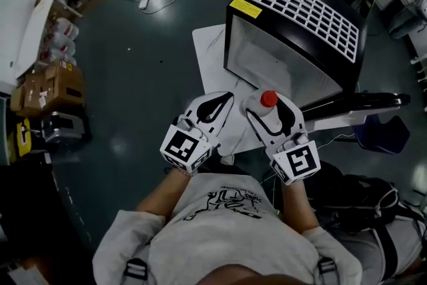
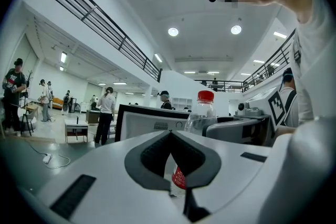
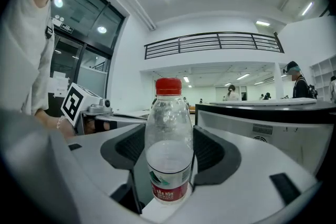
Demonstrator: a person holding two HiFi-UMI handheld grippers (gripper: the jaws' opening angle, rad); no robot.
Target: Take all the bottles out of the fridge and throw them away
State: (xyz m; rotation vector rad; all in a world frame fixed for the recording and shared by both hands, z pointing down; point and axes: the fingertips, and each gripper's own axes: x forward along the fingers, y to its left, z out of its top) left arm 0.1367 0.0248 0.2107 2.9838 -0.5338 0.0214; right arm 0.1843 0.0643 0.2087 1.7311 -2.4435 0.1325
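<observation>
A clear plastic bottle [image 1: 269, 98] with a red cap stands upright between the jaws of my right gripper [image 1: 270, 115], which is shut on it just in front of the fridge. In the right gripper view the bottle [image 3: 168, 113] fills the gap of the right gripper [image 3: 169, 140], its red label low down. The black fridge [image 1: 293, 30] has a white grid top and a pale inside facing me; its door [image 1: 353, 103] hangs open to the right. My left gripper [image 1: 223, 98] sits beside the right one, shut and empty. In the left gripper view the bottle [image 2: 202, 113] shows beyond the left gripper [image 2: 169, 134].
A white sheet [image 1: 210, 50] lies on the dark floor under the fridge. Cardboard boxes [image 1: 47, 87] stack at the left, and a power strip [image 1: 143, 2] with a cord lies farther back. A black backpack [image 1: 360, 193] and a blue seat [image 1: 380, 133] are at my right.
</observation>
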